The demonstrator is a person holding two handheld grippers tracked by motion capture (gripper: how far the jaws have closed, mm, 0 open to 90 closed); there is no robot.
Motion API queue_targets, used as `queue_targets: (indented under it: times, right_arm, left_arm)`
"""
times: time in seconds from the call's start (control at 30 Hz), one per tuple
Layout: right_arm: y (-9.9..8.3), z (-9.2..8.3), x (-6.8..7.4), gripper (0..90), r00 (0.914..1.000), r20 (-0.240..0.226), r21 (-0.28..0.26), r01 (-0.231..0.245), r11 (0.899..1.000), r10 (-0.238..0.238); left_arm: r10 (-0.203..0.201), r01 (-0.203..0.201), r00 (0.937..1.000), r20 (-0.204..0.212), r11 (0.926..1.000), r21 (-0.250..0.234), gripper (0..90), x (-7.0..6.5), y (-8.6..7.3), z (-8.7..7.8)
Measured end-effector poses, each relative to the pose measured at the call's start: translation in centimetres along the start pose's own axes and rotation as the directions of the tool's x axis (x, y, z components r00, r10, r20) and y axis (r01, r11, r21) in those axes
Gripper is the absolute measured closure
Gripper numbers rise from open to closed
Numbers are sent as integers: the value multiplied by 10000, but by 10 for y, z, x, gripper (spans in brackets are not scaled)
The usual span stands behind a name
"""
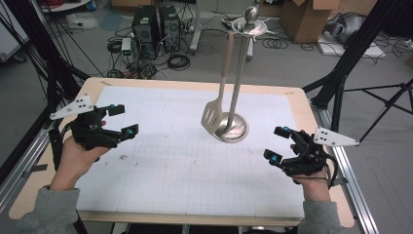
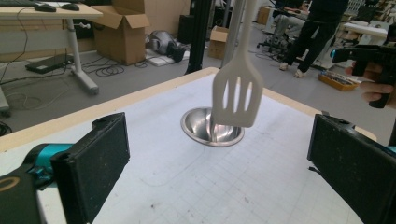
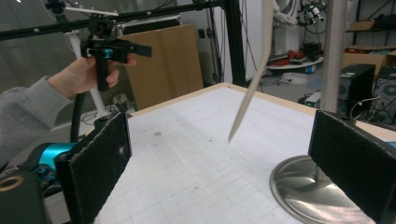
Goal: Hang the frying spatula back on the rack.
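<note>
The top of the stand (image 1: 237, 127) is cut off in both gripper views, and the spatula (image 1: 213, 117) shows edge-on in the right gripper view. One spatula hangs from the one stand, just above its round base. The left hand-held gripper (image 1: 122, 121) and right hand-held gripper (image 1: 278, 145), one either side of the stand and well apart from it, are both spread wide, holding nothing above the bench (image 1: 146, 165).

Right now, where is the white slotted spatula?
In the high view the spatula hangs from the metal stand at the far middle of the table, its blade just left of the stand's round base.
</note>
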State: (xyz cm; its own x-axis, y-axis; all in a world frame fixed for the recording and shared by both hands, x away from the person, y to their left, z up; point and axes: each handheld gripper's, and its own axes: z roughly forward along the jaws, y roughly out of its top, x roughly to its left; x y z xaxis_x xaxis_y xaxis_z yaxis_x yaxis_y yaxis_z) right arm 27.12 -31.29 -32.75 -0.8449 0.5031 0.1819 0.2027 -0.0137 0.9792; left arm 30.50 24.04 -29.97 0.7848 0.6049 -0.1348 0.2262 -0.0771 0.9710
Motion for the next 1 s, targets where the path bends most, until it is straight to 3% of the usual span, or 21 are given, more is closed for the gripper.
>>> queue_targets:
  times: [0.1, 0.4, 0.67, 1.0]
  right_arm:
    - [0, -2, -2, 48, 9999, 117, -127, -14, 9999, 16]
    - [-3, -7, -4, 48, 9992, 406, -144, 56, 9999, -50]
    - [-11, -10, -10, 48, 9962, 871, -86, 76, 9999, -68]
    - [-18, -14, -16, 48, 9889, 1485, -91, 83, 9999, -68]
  left_arm:
    - [-82, 85, 9999, 105, 9995, -289, 62, 0, -3, -7]
    - [-55, 36, 9995, -313, 9980, -628, 62, 3, -10, -28]
    - [-304, 247, 9951, -945, 9978, -617, 62, 19, -30, -45]
    - [-566, 474, 9889, -1371, 9965, -691, 62, 36, -52, -59]
